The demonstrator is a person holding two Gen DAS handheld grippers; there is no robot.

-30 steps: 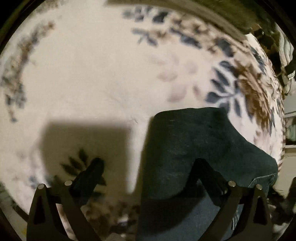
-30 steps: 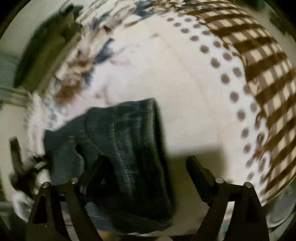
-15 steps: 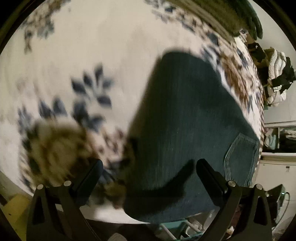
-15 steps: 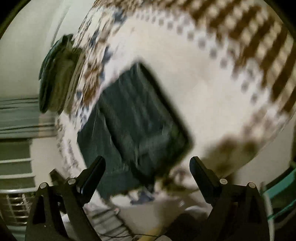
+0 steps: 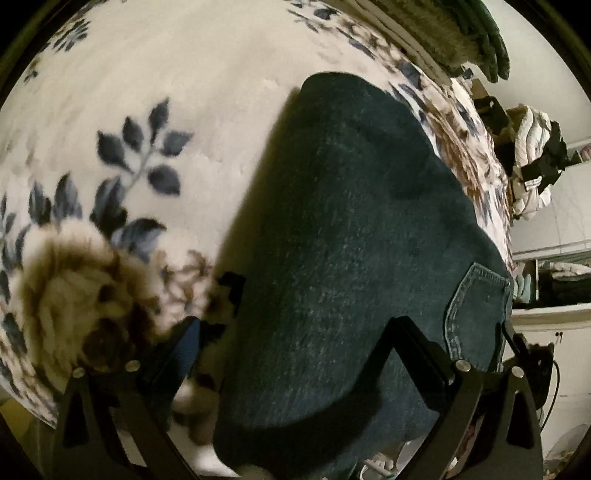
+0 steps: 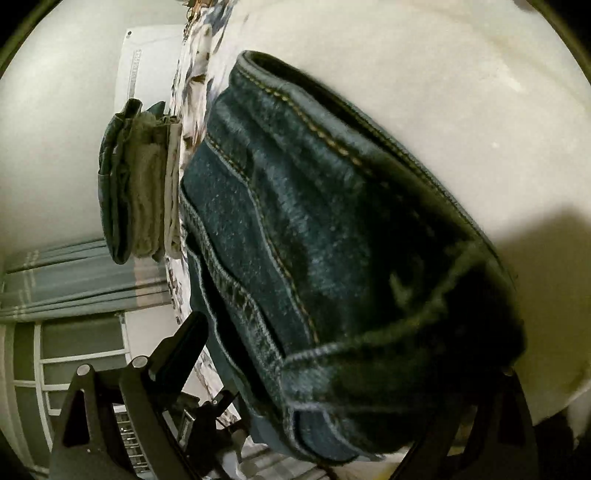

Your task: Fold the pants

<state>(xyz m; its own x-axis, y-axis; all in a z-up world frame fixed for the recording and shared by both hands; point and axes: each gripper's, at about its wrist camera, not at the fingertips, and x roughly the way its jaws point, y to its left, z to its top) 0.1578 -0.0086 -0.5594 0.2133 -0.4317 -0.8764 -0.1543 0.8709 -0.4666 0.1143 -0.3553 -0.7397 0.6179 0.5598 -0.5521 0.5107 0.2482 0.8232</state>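
Dark blue denim pants (image 5: pixel 362 258) lie folded on cream floral blanket (image 5: pixel 166 92); fold looks done. Left tongs (image 5: pixel 295 343) & right tongs (image 6: pixel 347 354) wide, empty. Next: prob. tidy edges w/ light press.

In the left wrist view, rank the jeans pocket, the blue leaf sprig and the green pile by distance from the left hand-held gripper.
1. Jeans pocket, beside the right finger.
2. Blue leaf sprig, upper left on the blanket.
3. Green pile, at the far edge, top right.
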